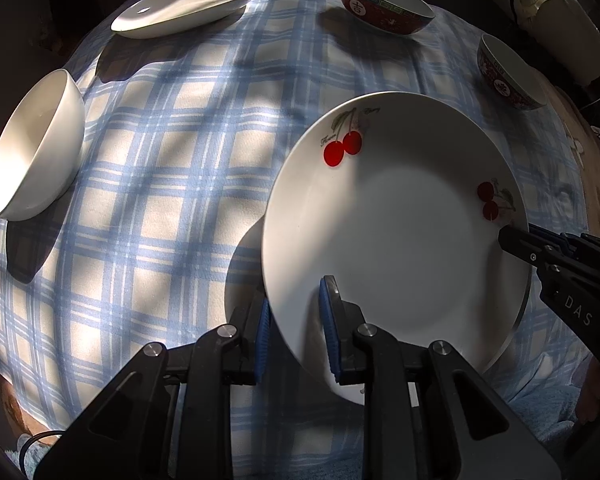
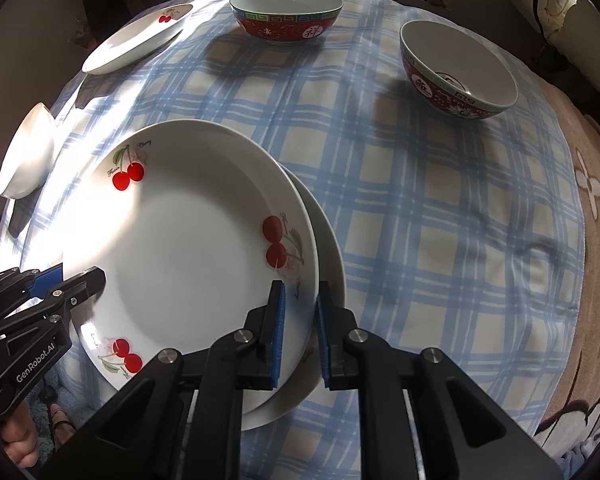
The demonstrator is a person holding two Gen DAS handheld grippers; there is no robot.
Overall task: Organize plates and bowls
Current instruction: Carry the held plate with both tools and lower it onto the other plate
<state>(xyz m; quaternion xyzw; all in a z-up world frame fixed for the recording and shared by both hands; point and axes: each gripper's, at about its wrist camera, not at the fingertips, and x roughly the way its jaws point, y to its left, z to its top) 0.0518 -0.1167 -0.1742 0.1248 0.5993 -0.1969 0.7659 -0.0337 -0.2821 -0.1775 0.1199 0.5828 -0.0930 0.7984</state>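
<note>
Cherry plate sits directly above a second white plate, whose rim shows at the right edge in the right wrist view and at the left in the left wrist view. Both tools straddle opposite sides of the upper plate's rim, which spreads the load and keeps the plate level as it seats on the one beneath.

Left tool has one blue pad on top of the rim and the other below it; the pads appear to press on the cherry plate. Right tool also brackets the rim, but a narrow gap shows beside each pad, so it reads as slightly open with the plate between its jaws. Judgement: the plate is resting on the lower one, and the right side is letting go.

Stacking position is near the front of the checked-cloth surface. Remaining items stand well apart: a third cherry plate and a white bowl at the left, two red patterned bowls at the rear and right. Bowl nesting is not yet done.
</note>
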